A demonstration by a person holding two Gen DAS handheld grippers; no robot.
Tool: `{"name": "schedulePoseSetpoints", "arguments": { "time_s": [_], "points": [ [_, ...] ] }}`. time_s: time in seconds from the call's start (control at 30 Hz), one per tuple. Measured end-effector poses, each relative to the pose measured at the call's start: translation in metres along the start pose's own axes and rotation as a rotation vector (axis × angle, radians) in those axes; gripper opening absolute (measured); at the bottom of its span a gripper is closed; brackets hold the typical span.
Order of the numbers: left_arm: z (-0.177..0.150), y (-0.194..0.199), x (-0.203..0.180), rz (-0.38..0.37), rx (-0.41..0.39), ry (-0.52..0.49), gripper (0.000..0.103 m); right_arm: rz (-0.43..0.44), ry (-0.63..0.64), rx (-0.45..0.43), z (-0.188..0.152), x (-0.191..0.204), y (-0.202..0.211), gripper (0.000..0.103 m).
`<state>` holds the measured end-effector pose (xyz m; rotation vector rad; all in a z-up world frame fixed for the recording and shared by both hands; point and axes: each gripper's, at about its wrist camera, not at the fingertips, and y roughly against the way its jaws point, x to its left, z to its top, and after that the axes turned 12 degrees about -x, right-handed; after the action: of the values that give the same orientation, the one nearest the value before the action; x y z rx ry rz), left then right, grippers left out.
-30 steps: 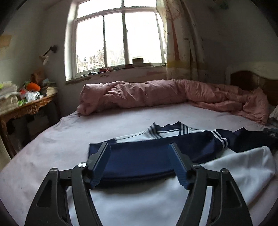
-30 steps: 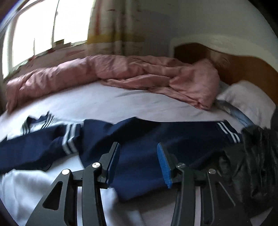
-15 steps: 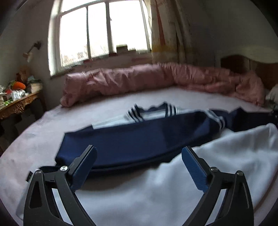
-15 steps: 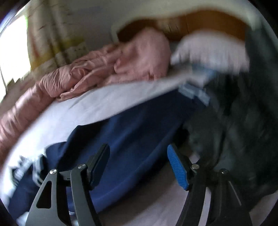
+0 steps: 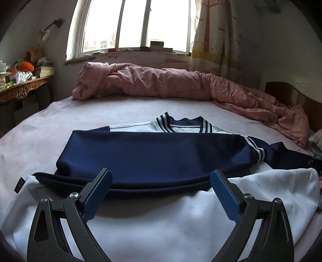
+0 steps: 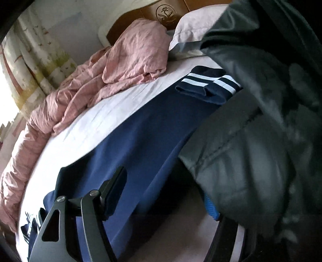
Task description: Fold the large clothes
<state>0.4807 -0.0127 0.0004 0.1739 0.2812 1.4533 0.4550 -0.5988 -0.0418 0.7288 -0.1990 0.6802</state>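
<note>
A navy and white jacket (image 5: pixel 153 157) lies flat on the bed, one navy sleeve folded across its white body (image 5: pixel 161 219). My left gripper (image 5: pixel 161 193) is open and empty, just above the white body near the folded sleeve's edge. In the right wrist view the other navy sleeve (image 6: pixel 140 137) stretches toward its striped cuff (image 6: pixel 209 82). My right gripper (image 6: pixel 163 193) is open and tilted above that sleeve. Its right finger (image 6: pixel 211 209) is partly hidden behind a dark grey garment (image 6: pixel 257 141).
A rumpled pink duvet (image 5: pixel 161 82) lies along the bed's far side under the window (image 5: pixel 136 24). A cluttered wooden table (image 5: pixel 22 88) stands at the left. The headboard (image 6: pixel 167 12) and a pillow (image 6: pixel 197 22) are at the right.
My left gripper drew back and steadied over the white body, still open. My right gripper swung right along the free sleeve toward its cuff and tilted, with the dark garment now close in front.
</note>
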Motion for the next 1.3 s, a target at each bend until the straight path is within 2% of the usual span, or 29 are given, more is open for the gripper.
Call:
{"name": "schedulePoseSetpoints", "arguments": {
  "time_s": [0.03,0.07,0.13,0.23,0.3,0.33,0.43,0.5,0.57,0.63,0.73,0.83,1.0,1.07,1.2,1.3],
  "points": [
    [0.0,-0.001,0.0,0.001,0.002,0.002,0.097,-0.021,0.015,0.009,0.0,0.0,-0.002,0.032],
    [0.0,-0.001,-0.001,0.001,0.001,0.001,0.097,-0.038,0.033,0.019,0.001,0.001,-0.004,0.015],
    [0.0,0.0,-0.002,-0.001,-0.007,-0.009,0.097,0.003,0.074,0.012,0.002,0.008,0.0,0.008],
    [-0.001,0.001,-0.006,0.003,-0.017,-0.034,0.097,0.052,0.205,-0.1,0.001,0.035,0.026,0.007],
    [-0.001,0.002,-0.005,0.012,-0.021,-0.033,0.097,0.181,0.25,-0.144,-0.002,0.051,0.043,0.006],
    [-0.001,0.002,-0.004,0.012,-0.02,-0.025,0.097,0.277,0.245,-0.142,-0.004,0.057,0.051,0.006],
    [-0.001,0.001,0.001,0.007,-0.017,0.005,0.097,0.491,0.203,-0.146,-0.003,0.069,0.075,0.006],
    [-0.001,0.001,0.001,0.008,-0.013,0.007,0.097,0.576,0.245,-0.15,-0.003,0.083,0.092,0.006],
    [-0.002,0.001,-0.001,0.005,-0.015,-0.005,0.097,0.6,0.263,-0.168,-0.005,0.092,0.104,0.006],
    [-0.002,0.003,-0.005,0.003,-0.022,-0.023,0.097,0.653,0.252,-0.142,-0.004,0.097,0.113,0.006],
    [-0.002,0.005,-0.01,0.005,-0.034,-0.047,0.097,0.664,0.242,-0.128,-0.002,0.101,0.122,0.006],
    [-0.002,0.005,-0.011,0.008,-0.036,-0.056,0.097,0.614,0.265,-0.106,0.0,0.112,0.125,0.006],
    [-0.002,0.002,-0.008,0.009,-0.019,-0.043,0.097,0.518,0.259,-0.068,-0.001,0.165,0.133,0.006],
    [-0.002,0.003,-0.006,0.014,-0.023,-0.037,0.097,0.533,0.243,-0.054,-0.008,0.189,0.144,0.006],
    [-0.003,-0.001,0.005,0.066,0.0,0.013,0.095,0.642,0.294,-0.048,-0.053,0.24,0.173,0.006],
    [-0.006,-0.008,0.021,0.083,0.037,0.088,0.089,0.67,0.368,0.05,-0.108,0.261,0.17,0.006]
  ]
}}
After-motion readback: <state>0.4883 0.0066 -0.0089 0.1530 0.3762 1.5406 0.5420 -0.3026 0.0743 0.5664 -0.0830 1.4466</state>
